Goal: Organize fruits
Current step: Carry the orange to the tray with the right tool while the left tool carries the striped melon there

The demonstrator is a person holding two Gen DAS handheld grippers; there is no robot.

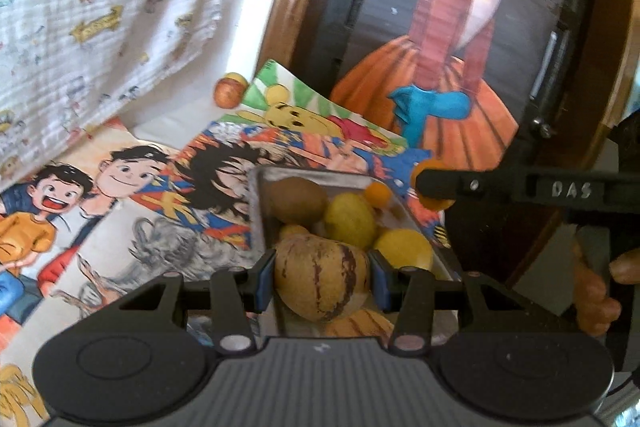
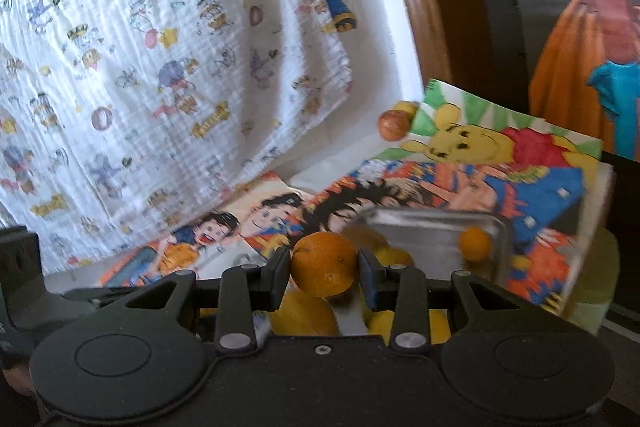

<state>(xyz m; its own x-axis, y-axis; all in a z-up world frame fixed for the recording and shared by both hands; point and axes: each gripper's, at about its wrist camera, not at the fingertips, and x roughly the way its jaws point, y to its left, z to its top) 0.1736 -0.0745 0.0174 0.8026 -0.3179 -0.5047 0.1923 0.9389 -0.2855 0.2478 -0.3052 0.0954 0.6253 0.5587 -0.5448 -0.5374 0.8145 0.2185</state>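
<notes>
Both grippers are loading fruit: left gripper (image 1: 322,281) fingers clamping a striped melon (image 1: 320,281) over the tray (image 1: 256,211), right gripper (image 2: 323,269) clamping an orange (image 2: 323,263) above it; next, releasing into free spots.

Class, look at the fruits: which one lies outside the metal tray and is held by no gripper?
The reddish-yellow fruit by the bear drawing's corner; the others lie in the tray or between gripper fingers.
</notes>
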